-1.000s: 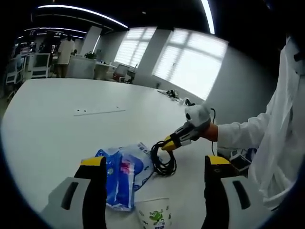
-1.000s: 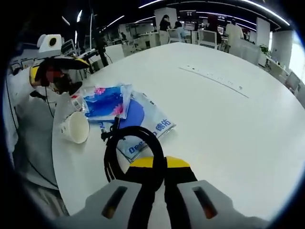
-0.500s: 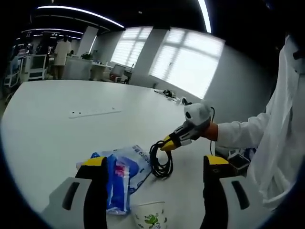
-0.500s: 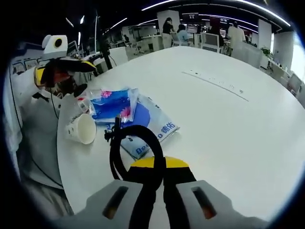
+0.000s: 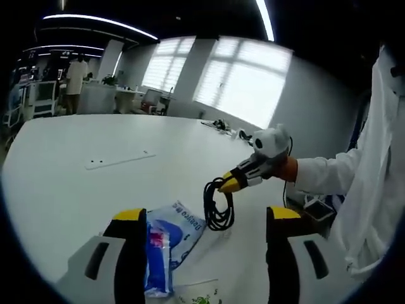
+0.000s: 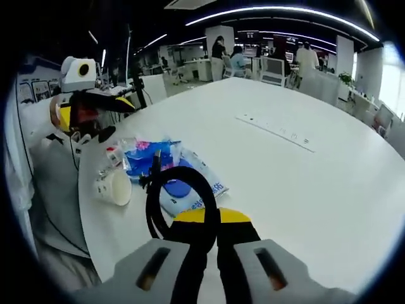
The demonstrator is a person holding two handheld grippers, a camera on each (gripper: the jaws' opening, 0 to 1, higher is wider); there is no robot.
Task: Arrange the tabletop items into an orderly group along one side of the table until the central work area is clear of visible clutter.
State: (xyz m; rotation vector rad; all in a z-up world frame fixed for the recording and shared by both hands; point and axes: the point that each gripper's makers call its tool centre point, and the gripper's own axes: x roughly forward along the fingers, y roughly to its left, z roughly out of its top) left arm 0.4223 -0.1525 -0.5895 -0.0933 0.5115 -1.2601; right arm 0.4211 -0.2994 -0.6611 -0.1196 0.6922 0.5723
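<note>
While your right gripper [image 6: 204, 237] pinches the cable coil [image 6: 177, 196] hanging lengthwise off its tips, the blue packets [image 6: 152, 158] lie just ahead-left, your left gripper [image 5: 201, 253] spread.

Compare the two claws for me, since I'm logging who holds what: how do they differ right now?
The right claw is shut on the black cable coil, which hangs lifted above the table; the left claw stands open and holds nothing. The right claw is over the packets; the left claw is at the table's edge by the cup. Both have yellow tips.
</note>
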